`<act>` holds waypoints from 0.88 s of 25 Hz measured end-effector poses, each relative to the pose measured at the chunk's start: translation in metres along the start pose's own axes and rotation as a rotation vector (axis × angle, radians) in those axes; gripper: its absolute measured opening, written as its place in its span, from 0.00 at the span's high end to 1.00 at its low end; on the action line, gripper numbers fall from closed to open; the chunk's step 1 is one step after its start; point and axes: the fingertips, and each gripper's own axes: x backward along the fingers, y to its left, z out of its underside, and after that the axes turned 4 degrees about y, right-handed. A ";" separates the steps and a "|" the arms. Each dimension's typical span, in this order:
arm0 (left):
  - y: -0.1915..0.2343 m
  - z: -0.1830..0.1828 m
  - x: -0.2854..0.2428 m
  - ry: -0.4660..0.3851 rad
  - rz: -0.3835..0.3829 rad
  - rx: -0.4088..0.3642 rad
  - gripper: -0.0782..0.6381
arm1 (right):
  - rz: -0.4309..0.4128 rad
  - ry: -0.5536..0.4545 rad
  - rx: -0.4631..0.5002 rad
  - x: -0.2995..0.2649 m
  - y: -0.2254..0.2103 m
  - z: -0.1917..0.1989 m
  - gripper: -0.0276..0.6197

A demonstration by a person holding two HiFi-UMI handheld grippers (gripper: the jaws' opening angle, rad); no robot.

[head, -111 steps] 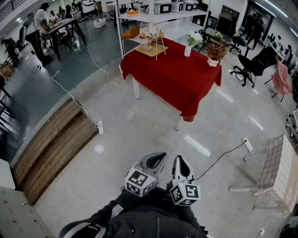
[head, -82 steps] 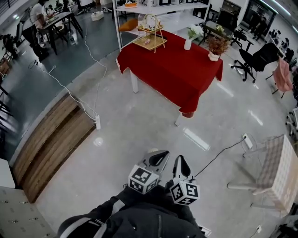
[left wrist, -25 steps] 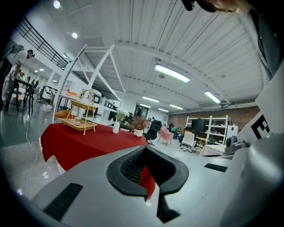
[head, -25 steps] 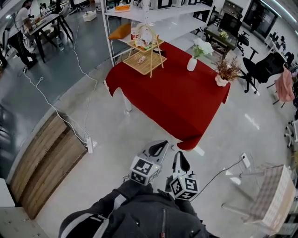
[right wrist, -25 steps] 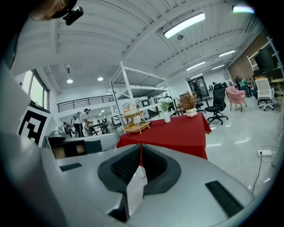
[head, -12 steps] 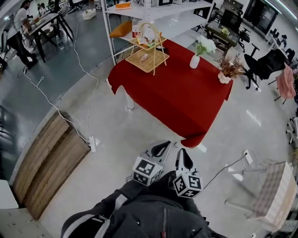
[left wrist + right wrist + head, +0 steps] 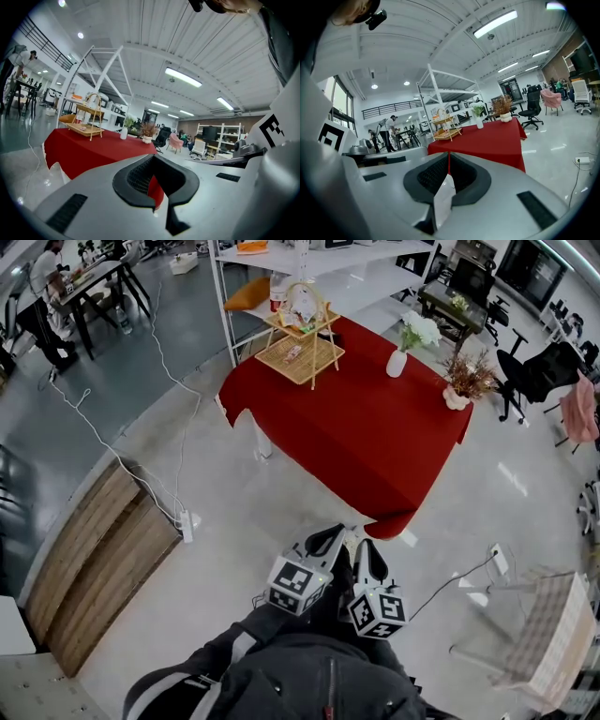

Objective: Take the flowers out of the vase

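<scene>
Flowers (image 7: 419, 330) untouched in vase (image 7: 397, 363) on red table (image 7: 356, 437); left gripper (image 7: 330, 534), right gripper (image 7: 365, 551) both closed, empty, well apart from vase. Approach, grasp, lift pending.

Floor (image 7: 281, 493) open fwd to red table (image 7: 375, 427).

**A:** What do we see from the head view?

**B:** We look steeply down on a pale, glossy floor. A table (image 7: 366, 442) draped in a red cloth stands ahead of us. A two-tier wicker stand (image 7: 300, 338) sits on its far left corner.

**A:** And around it?

**B:** Behind the table we see a white shelving rack (image 7: 314, 253). To the left lies a low wooden platform (image 7: 94, 559), with a white power strip (image 7: 187, 525) on the floor just beside it. At far right we make out a black office chair (image 7: 539, 371), and lower down a small table with a checked cloth (image 7: 553, 634).
</scene>
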 end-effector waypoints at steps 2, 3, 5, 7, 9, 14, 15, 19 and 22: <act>-0.001 -0.001 -0.005 0.000 -0.002 -0.001 0.88 | -0.002 -0.003 0.000 -0.004 -0.005 -0.003 0.93; -0.001 -0.001 -0.009 0.001 -0.002 -0.001 0.88 | -0.003 -0.002 0.000 -0.007 -0.008 -0.004 0.93; 0.002 -0.002 -0.016 0.006 -0.003 -0.004 0.88 | -0.007 0.001 -0.005 -0.014 -0.012 -0.006 0.93; 0.003 -0.004 -0.022 0.013 -0.003 -0.013 0.88 | -0.012 0.002 -0.010 -0.021 -0.015 -0.008 0.94; 0.005 -0.007 -0.028 0.016 -0.005 -0.022 0.88 | -0.020 0.005 -0.014 -0.029 -0.018 -0.011 0.93; 0.018 -0.016 -0.051 0.006 -0.028 -0.024 0.88 | -0.052 0.006 -0.005 -0.051 -0.025 -0.023 0.94; 0.020 -0.018 -0.058 0.003 -0.031 -0.027 0.88 | -0.052 0.004 -0.005 -0.056 -0.030 -0.027 0.93; 0.027 -0.027 -0.079 0.010 -0.024 -0.022 0.88 | -0.041 -0.005 -0.014 -0.075 -0.045 -0.042 0.94; 0.035 -0.033 -0.095 0.012 -0.020 -0.015 0.88 | -0.037 -0.003 -0.018 -0.089 -0.055 -0.051 0.93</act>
